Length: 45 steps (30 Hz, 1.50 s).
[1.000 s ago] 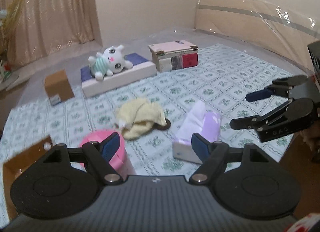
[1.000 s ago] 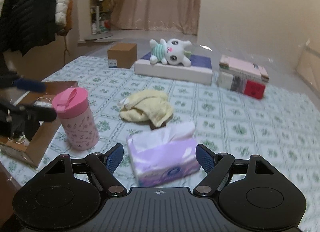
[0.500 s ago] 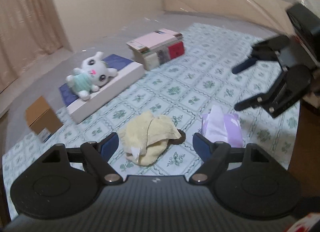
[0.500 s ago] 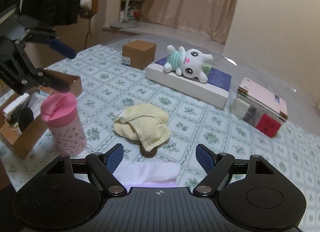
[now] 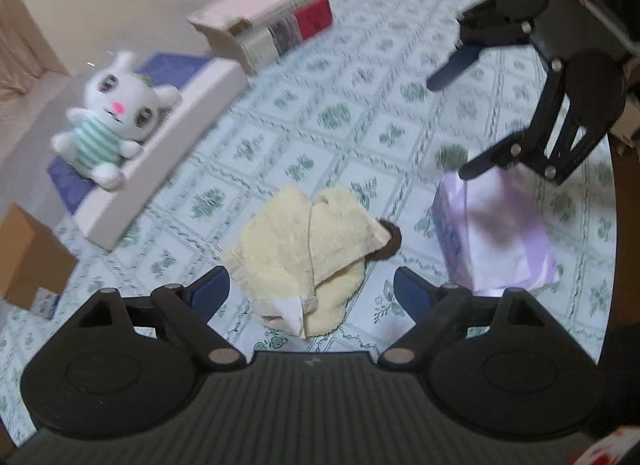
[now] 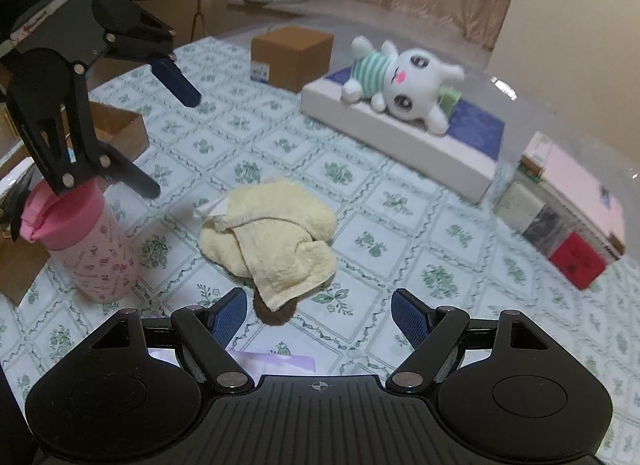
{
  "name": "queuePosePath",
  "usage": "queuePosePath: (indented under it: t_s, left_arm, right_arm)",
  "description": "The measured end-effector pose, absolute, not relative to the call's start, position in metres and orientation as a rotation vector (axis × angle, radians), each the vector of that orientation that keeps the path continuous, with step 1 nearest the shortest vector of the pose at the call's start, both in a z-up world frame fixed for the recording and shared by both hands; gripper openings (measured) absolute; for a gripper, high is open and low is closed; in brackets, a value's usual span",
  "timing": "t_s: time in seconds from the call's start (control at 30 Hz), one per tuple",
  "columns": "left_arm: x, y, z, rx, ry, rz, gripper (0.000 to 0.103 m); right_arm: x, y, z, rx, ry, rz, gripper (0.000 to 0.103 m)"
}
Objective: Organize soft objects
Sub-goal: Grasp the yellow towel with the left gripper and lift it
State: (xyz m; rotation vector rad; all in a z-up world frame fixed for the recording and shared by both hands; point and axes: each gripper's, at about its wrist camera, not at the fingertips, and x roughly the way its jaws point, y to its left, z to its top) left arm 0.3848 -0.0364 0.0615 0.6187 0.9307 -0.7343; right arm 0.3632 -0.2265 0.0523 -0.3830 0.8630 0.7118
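Note:
A crumpled pale yellow towel (image 5: 308, 249) (image 6: 272, 237) lies mid-table over a small brown round thing (image 5: 390, 243) (image 6: 276, 311). A white plush bunny (image 5: 108, 117) (image 6: 396, 85) lies on a white and blue box (image 5: 168, 145) (image 6: 396, 145). A purple tissue pack (image 5: 496, 233) sits right of the towel; its edge shows under my right gripper (image 6: 276, 363). My left gripper (image 5: 312, 291) is open and empty, just short of the towel. My right gripper (image 6: 318, 313) is open and empty, near the towel's other side, also seen in the left view (image 5: 452, 125).
A pink lidded bottle (image 6: 84, 249) stands left of the towel. An open cardboard box (image 6: 116, 133) is behind it. A small brown carton (image 6: 292, 57) (image 5: 28, 257) sits by the white box. A stack of books (image 5: 268, 21) (image 6: 568, 221) lies at the far side.
Both grippers have moved forward and lower toward the towel. The tissue pack has slid under the right gripper's view. Both jaws stay open.

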Motion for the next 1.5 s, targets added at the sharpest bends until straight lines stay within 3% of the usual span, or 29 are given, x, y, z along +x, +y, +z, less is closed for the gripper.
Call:
queuePosePath:
  t_s: [0.83,0.97,1.07,1.23,1.33,1.5]
  left_arm:
    - [0.459,-0.072,-0.067,0.807,1.096,-0.817,0.09]
    - [0.462,-0.067,-0.072,0.774,1.116,-0.817,0.082]
    - [0.46,-0.063,-0.071,0.754,1.117,-0.832,0.071]
    - [0.462,-0.056,-0.064,0.723,1.142,-0.805,0.029]
    - [0.467,-0.042,-0.058,0.689,1.151,-0.759,0.022]
    - [0.475,-0.004,-0.049,0.577,1.155,-0.644,0.02]
  right_arm:
    - [0.421,-0.214,-0.024,-0.387,1.015,0.743,0.079]
    - [0.425,-0.212,-0.029,-0.378,1.024,0.743,0.079]
    - [0.426,-0.209,-0.03,-0.387,1.027,0.75,0.079]
    - [0.424,-0.202,-0.03,-0.405,1.031,0.753,0.079]
    - [0.423,-0.199,-0.028,-0.41,1.031,0.758,0.079]
    - [0.422,-0.191,-0.028,-0.42,1.037,0.771,0.079]
